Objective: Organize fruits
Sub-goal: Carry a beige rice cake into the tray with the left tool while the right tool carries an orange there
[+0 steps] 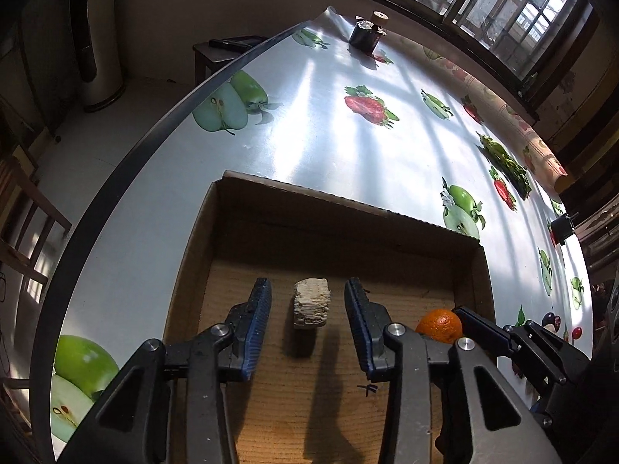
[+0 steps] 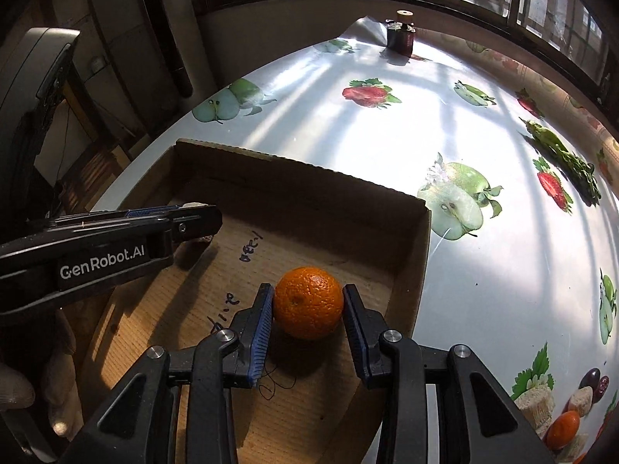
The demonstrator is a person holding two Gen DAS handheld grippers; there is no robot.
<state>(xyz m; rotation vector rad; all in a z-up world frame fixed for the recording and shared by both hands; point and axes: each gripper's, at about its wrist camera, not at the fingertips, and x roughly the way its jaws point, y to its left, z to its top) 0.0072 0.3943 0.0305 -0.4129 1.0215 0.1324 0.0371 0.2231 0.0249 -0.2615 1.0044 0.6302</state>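
Note:
An open cardboard box (image 1: 474, 270) (image 2: 419, 239) lies on the table. In the left wrist view a pale, rough, blocky chunk (image 1: 312, 303) sits on the box floor. My left gripper (image 1: 308, 301) is open around it, fingers apart from its sides. An orange (image 2: 308, 302) (image 1: 440, 325) sits on the box floor near the right wall. My right gripper (image 2: 308, 303) is shut on the orange, both blue pads touching its sides. The left gripper also shows in the right wrist view (image 2: 185, 216), to the left.
The table wears a glossy cloth printed with apples and strawberries (image 1: 365, 104). A small dark bottle (image 1: 363, 33) (image 2: 400, 36) stands at the far edge. Leafy greens (image 1: 505, 164) (image 2: 561, 154) lie at the right. A wooden chair (image 1: 27, 239) stands left of the table.

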